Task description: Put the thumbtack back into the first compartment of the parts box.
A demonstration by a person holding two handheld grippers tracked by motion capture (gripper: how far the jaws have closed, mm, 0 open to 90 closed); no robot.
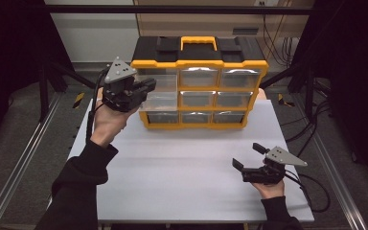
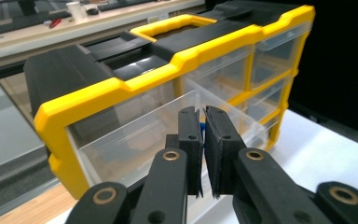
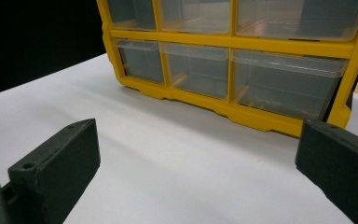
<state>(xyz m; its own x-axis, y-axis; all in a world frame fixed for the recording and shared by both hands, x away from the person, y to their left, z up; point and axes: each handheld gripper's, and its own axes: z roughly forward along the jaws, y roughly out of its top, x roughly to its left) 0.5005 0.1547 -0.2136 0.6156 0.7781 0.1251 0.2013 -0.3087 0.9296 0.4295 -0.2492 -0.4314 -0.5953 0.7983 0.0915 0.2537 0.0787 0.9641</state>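
— Which drawer is out?
— The clear plastic one in the left column of the yellow-and-black organizer, pulled forward, empty, near the tabletop's far left edge.

- No readable text, brand or number on the yellow-and-black drawer cabinet.
- Its clear drawers carry no labels, as far as the blur allows.
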